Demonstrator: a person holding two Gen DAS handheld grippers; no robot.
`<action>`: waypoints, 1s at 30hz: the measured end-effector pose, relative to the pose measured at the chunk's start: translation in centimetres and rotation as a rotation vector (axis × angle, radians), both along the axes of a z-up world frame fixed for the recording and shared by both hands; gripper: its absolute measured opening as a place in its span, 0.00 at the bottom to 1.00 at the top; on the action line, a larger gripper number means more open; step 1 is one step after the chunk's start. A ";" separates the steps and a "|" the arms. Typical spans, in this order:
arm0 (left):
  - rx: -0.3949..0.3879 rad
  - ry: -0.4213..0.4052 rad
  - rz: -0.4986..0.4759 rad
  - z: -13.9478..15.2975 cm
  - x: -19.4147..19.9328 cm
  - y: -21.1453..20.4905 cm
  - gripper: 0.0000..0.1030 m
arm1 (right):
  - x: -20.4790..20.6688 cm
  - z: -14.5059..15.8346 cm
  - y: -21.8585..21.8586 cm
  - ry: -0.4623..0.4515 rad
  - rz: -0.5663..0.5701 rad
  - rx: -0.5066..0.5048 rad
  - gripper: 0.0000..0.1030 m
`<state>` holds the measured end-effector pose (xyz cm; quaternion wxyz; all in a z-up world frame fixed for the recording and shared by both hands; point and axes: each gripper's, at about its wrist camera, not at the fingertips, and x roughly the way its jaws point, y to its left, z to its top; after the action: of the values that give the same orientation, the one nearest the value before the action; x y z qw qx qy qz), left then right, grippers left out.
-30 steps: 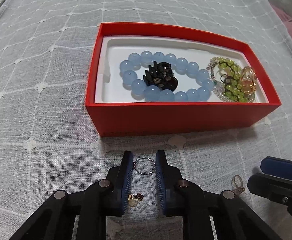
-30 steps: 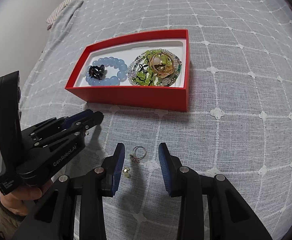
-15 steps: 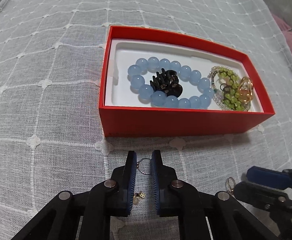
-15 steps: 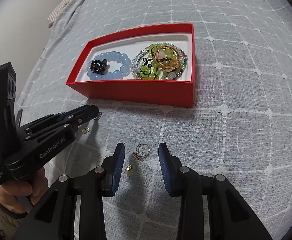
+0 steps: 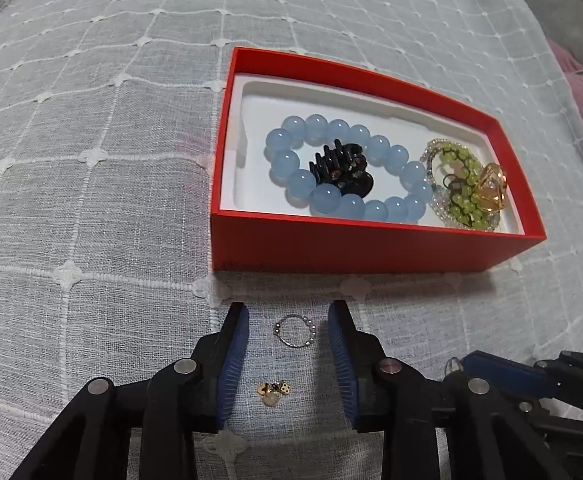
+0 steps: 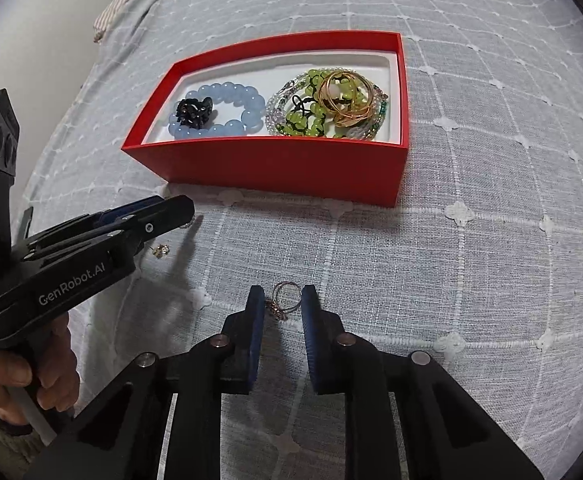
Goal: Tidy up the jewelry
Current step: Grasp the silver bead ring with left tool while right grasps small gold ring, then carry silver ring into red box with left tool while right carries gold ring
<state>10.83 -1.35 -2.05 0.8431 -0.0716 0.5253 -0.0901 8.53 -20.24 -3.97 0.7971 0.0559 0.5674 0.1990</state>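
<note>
Left tongs (image 5: 288, 316) have just opened and stand apart around a silver ring (image 5: 294, 331) on the bedspread (image 5: 91, 208), pads clear of it. Right tongs (image 6: 281, 294) have just narrowed around a gold ring (image 6: 285, 300), the pads at or nearly at its sides. Both rings lie just before the red box (image 6: 291, 166).

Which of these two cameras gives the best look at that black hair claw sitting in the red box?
The left wrist view: the black hair claw appears large there, its teeth distinct, lying inside the blue bead bracelet. The right wrist view shows the same claw smaller and farther off, a dark lump with little detail.
</note>
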 end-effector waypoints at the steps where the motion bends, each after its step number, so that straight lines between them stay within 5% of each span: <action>1: 0.004 0.001 -0.002 -0.1 0.0 -0.1 0.34 | 0.0 0.1 0.1 -0.004 0.004 0.003 0.13; 11: 0.070 -0.011 -0.028 -0.5 -0.3 -1.1 0.33 | 0.0 0.8 -0.5 -0.016 -0.008 0.011 0.07; 15: 0.080 -0.010 -0.017 -0.5 -0.2 -1.0 0.17 | 0.0 1.1 -0.7 -0.021 -0.011 0.023 0.06; 30: 0.034 -0.019 0.005 0.3 0.1 -0.1 0.17 | -0.4 0.9 0.6 -0.038 0.043 -0.013 0.08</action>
<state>10.96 -1.49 -1.79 0.8493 -0.0578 0.5187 -0.0797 8.11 -19.66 -3.10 0.8036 0.0347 0.5545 0.2135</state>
